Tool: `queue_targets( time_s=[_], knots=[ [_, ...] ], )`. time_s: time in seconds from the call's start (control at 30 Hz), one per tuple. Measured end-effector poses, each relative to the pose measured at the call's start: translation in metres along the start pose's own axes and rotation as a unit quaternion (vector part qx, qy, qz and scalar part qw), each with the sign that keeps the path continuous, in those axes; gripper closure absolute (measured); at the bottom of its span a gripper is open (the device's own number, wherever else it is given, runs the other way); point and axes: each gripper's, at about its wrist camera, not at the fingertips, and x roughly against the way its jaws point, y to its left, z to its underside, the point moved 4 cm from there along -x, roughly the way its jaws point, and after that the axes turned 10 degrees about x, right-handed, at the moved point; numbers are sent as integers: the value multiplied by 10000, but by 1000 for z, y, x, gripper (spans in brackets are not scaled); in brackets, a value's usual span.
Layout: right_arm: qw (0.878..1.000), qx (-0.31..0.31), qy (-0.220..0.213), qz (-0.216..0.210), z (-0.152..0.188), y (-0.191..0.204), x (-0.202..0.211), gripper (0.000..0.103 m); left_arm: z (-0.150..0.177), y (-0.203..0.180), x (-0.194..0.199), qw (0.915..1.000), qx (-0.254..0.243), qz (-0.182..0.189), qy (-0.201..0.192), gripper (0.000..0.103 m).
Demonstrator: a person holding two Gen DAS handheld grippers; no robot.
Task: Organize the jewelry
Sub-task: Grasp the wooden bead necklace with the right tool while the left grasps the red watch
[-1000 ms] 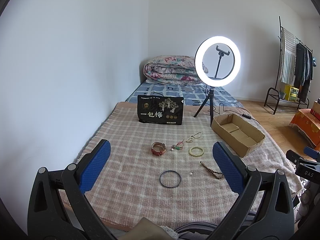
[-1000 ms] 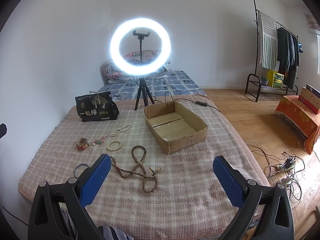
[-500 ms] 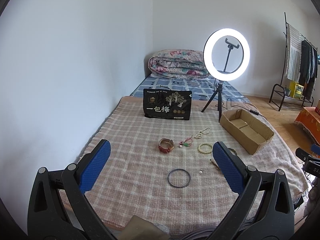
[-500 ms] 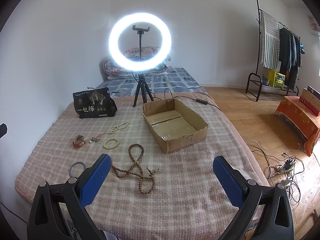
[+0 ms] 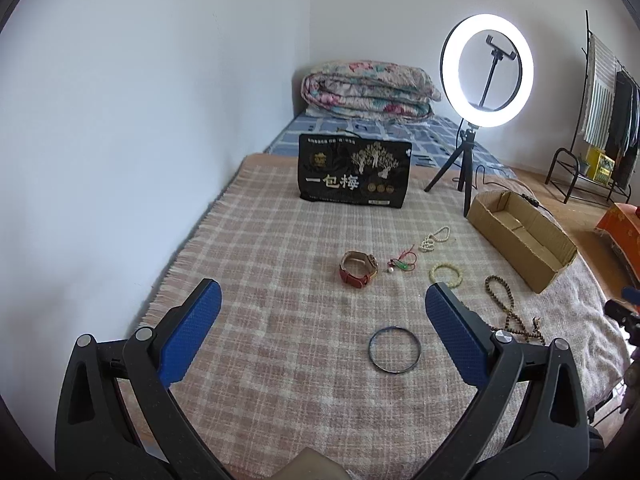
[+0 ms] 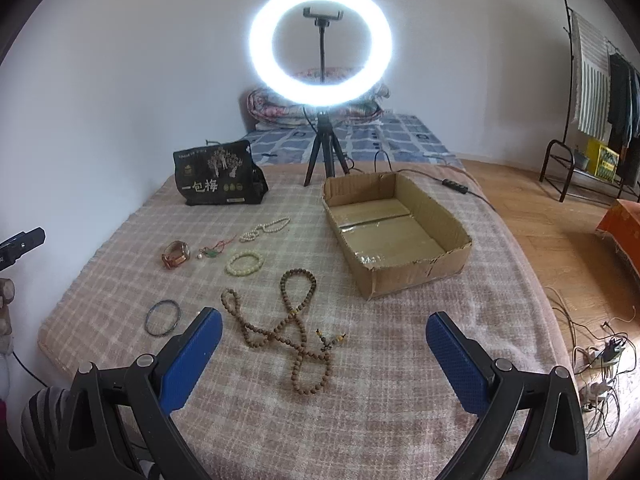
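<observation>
Jewelry lies on the plaid blanket (image 5: 280, 320): a dark bangle (image 5: 395, 349) (image 6: 163, 317), a red-strap watch (image 5: 358, 269) (image 6: 175, 255), a red-cord pendant (image 5: 402, 262) (image 6: 214, 250), a pale bead bracelet (image 5: 446, 274) (image 6: 245, 263), a pearl string (image 5: 434, 239) (image 6: 265, 229) and a long brown bead necklace (image 6: 286, 328) (image 5: 508, 312). An open cardboard box (image 6: 394, 232) (image 5: 520, 236) sits to their right. My left gripper (image 5: 320, 328) is open above the blanket near the bangle. My right gripper (image 6: 324, 354) is open over the brown necklace.
A lit ring light on a tripod (image 6: 322, 46) (image 5: 486, 72) stands behind the box. A black snack bag (image 5: 354, 176) (image 6: 218, 178) stands at the back. A folded quilt (image 5: 368, 92) lies by the wall. Cables (image 6: 600, 352) and a clothes rack (image 6: 596, 92) are on the floor at right.
Both grippers have moved forward over the blanket, so the jewelry is closer. The left view has swung left; both stay open and empty.
</observation>
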Motion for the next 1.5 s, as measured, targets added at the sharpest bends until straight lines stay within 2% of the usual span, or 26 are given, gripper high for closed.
queue_targets(
  time_s=[0.23, 0.33, 0.5, 0.7, 0.87, 1.07, 1.17, 1.27, 1.37, 1.5],
  knots=[
    [9963, 294, 705, -395, 16, 9, -48, 0, 1, 3, -46, 9988, 51, 207, 437, 0],
    [9923, 336, 1013, -636, 24, 13, -69, 0, 4, 2, -64, 9974, 94, 308, 642, 4],
    [9821, 237, 1485, -1130, 37, 16, -99, 3, 9, -1, -91, 9952, 44, 425, 875, 5],
    [9689, 560, 1811, -1592, 38, 33, -129, 5, 9, -2, -123, 9908, 196, 601, 1197, 13],
    [9610, 799, 2062, -1658, 38, 45, -153, 5, 11, -1, -146, 9882, 219, 637, 1377, 13],
    [9604, 960, 1997, -1690, 26, 57, -164, 3, 9, -3, -183, 9850, 349, 602, 1580, 23],
    [9551, 1059, 2053, -1854, 21, 68, -170, 9, 8, -4, -205, 9810, 501, 624, 1768, 29],
    [9544, 1360, 2122, -1603, 24, 76, -177, 9, 8, -2, -218, 9790, 644, 601, 1840, 30],
    [9544, 1296, 2034, -1759, 23, 75, -172, 9, 7, -3, -226, 9790, 630, 584, 1849, 31],
    [9513, 1401, 2142, -1718, 23, 74, -178, 9, 8, -6, -238, 9786, 558, 541, 1907, 36]
  ],
)
